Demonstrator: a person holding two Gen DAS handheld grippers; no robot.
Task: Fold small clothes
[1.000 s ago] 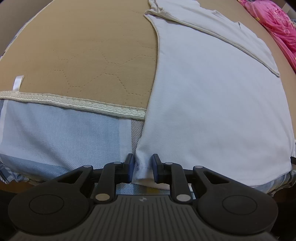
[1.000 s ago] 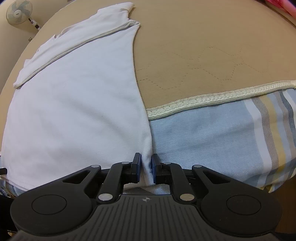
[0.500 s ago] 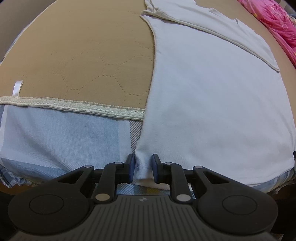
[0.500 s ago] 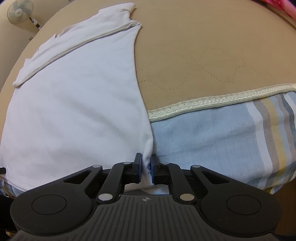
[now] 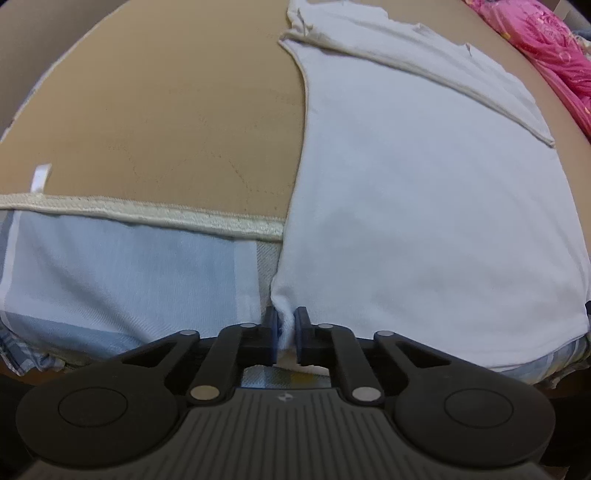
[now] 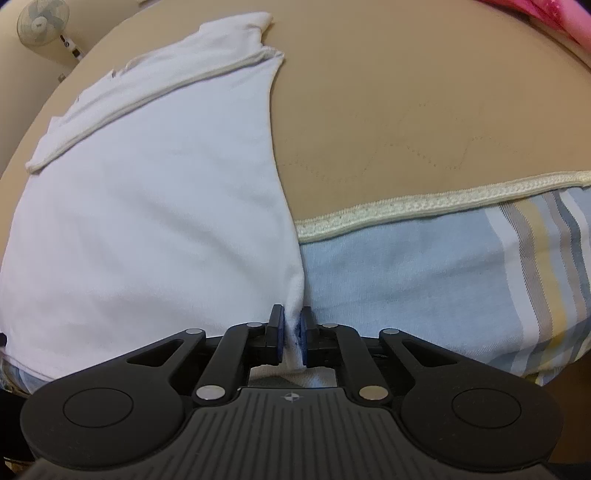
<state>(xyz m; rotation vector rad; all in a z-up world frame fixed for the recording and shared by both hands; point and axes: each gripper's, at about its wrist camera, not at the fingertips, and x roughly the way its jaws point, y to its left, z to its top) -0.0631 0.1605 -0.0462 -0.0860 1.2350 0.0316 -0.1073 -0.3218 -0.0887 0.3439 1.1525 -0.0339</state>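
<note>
A white garment (image 5: 424, 192) lies flat on a tan quilted mat, its far part folded over with a hemmed edge. My left gripper (image 5: 285, 328) is shut on the garment's near left corner at the bed's front edge. In the right wrist view the same white garment (image 6: 155, 206) fills the left half, and my right gripper (image 6: 291, 330) is shut on its near right corner. Both corners bunch between the blue pads.
The tan mat (image 5: 166, 110) has a cream lace trim (image 5: 147, 214) over a blue striped sheet (image 6: 424, 273). A pink garment (image 5: 554, 48) lies at the far right. A standing fan (image 6: 42, 24) is far left in the right wrist view.
The left gripper's jaws have closed tighter on the left corner. The right gripper stays clamped on its corner. The garment has barely shifted.
</note>
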